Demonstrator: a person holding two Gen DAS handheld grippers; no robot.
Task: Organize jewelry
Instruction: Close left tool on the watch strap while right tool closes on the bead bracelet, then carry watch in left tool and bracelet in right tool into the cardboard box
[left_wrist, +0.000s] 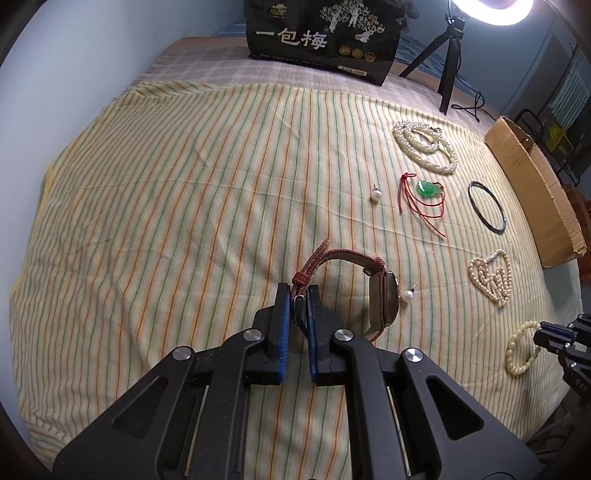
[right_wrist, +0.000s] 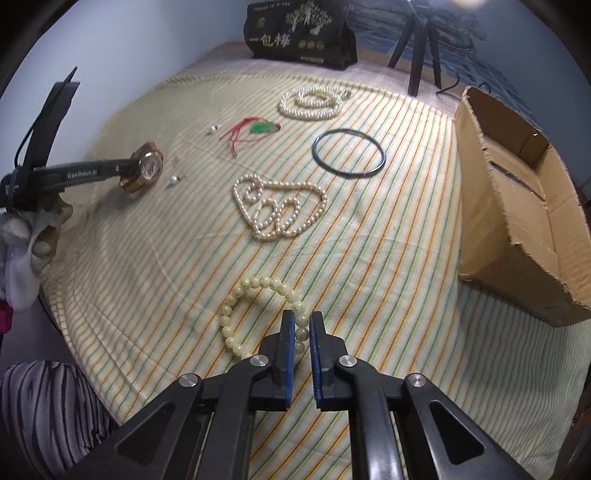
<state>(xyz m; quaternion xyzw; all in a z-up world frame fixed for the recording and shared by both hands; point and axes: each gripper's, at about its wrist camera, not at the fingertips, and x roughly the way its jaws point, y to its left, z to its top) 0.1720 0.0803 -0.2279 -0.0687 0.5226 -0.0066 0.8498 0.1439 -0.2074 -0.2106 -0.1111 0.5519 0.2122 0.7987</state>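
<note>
My left gripper (left_wrist: 298, 293) is shut on the red strap of a wristwatch (left_wrist: 386, 297), whose case stands on edge on the striped cloth (left_wrist: 184, 206); the watch also shows in the right wrist view (right_wrist: 146, 171). My right gripper (right_wrist: 302, 319) is shut on a cream bead bracelet (right_wrist: 236, 299) lying on the cloth, also seen at the right in the left wrist view (left_wrist: 521, 349). Beyond lie a pearl necklace (right_wrist: 280, 206), a dark bangle (right_wrist: 349, 154), a green pendant on red cord (right_wrist: 260, 128), a large pearl strand (right_wrist: 310, 101) and two pearl earrings (left_wrist: 376, 194) (left_wrist: 408, 295).
An open cardboard box (right_wrist: 517, 206) lies on its side at the right edge of the cloth. A black printed bag (left_wrist: 317, 37) stands at the back. A tripod (left_wrist: 448, 62) with a ring light stands at the back right. A wall runs along the left.
</note>
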